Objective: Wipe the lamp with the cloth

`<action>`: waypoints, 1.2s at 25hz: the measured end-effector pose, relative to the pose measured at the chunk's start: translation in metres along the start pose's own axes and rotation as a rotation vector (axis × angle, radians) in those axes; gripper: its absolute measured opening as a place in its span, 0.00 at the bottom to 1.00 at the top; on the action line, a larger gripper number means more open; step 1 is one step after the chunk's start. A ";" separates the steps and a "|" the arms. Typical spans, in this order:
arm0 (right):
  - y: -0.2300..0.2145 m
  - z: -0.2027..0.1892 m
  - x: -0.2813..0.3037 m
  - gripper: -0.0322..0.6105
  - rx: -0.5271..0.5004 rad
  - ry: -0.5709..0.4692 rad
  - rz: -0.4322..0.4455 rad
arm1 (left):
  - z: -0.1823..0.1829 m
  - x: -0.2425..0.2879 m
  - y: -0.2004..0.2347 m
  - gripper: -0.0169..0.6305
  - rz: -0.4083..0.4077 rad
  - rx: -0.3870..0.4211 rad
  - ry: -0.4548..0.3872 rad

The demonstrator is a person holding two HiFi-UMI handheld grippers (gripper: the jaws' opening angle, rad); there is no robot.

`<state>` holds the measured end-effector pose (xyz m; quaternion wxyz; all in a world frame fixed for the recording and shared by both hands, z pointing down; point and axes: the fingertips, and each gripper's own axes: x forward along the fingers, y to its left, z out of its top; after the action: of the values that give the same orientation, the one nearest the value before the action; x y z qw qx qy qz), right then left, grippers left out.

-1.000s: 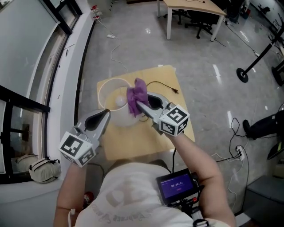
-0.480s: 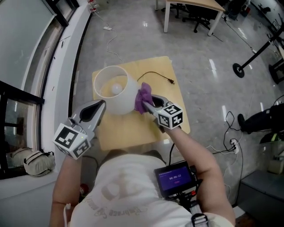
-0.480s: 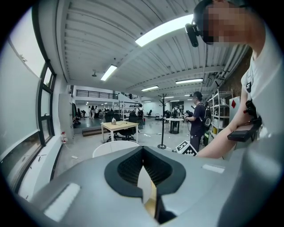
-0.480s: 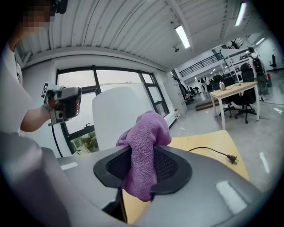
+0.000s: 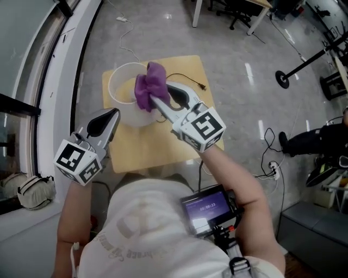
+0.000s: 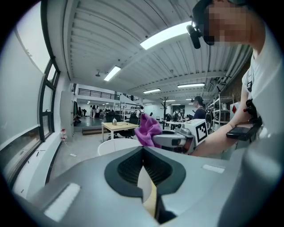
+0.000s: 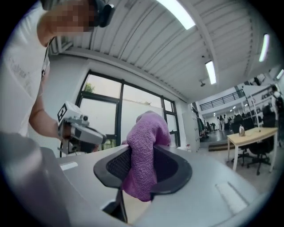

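Observation:
The lamp [image 5: 122,92] is a white round shade standing on a small wooden table [image 5: 157,144]. A purple cloth [image 5: 148,87] lies bunched over the shade's right rim, and my right gripper [image 5: 156,101] is shut on it. The right gripper view has the cloth [image 7: 144,155] pinched between the black pads. My left gripper [image 5: 111,114] is shut on nothing, its tip close to the shade's lower left side; whether it touches I cannot tell. In the left gripper view the shade's rim [image 6: 116,145] shows beyond the jaws, with the cloth [image 6: 147,129] above it.
A black cord with a plug [image 5: 191,81] lies on the table behind the lamp. A window wall runs along the left, with a bag [image 5: 32,190] on the floor. A desk [image 5: 228,8] and a black stand [image 5: 283,79] are further off. A screen device [image 5: 206,209] hangs at the person's waist.
Half a second ago the cloth was low on the shade's right side. The right gripper has carried it up onto the rim. The left gripper has stayed by the shade.

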<state>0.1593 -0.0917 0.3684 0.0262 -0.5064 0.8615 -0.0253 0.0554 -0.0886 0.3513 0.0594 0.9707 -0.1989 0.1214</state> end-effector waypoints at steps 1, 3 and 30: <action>0.005 -0.007 0.003 0.27 -0.024 0.016 -0.003 | 0.000 0.000 -0.001 0.03 -0.005 -0.001 -0.004; 0.008 -0.020 0.005 0.27 -0.013 0.013 -0.023 | 0.001 -0.004 0.002 0.03 -0.013 0.000 -0.011; -0.049 -0.160 -0.060 0.27 0.047 0.423 -0.286 | -0.020 -0.006 0.051 0.03 -0.095 -0.068 -0.050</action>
<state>0.2202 -0.0600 0.5328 -0.1465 -0.6057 0.7668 -0.1542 0.0253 -0.1296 0.3728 0.0930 0.9792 -0.1578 0.0874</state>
